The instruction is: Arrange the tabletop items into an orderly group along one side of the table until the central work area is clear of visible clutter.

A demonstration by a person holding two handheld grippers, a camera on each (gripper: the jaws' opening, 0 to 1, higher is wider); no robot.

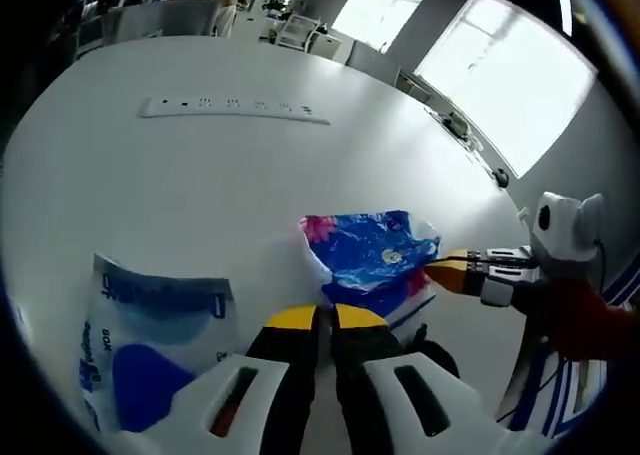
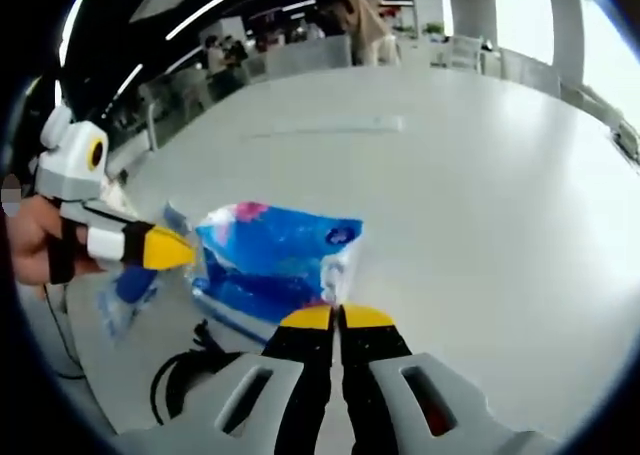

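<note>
— Two grippers grip the crumpled blue plastic pack with pink print (image 1: 375, 258) on the white bench (image 1: 200, 175): left gripper (image 1: 327, 317) and right gripper (image 2: 337, 318), jaws pinched shut on its edges.

— Beyond the pack?

— Left gripper view: a white-and-blue printed plastic packet (image 1: 150, 340) beside it, writing unreadable, and a white power strip (image 1: 233, 108) far behind. Right gripper view: black cable (image 2: 185, 375) just below.
</note>
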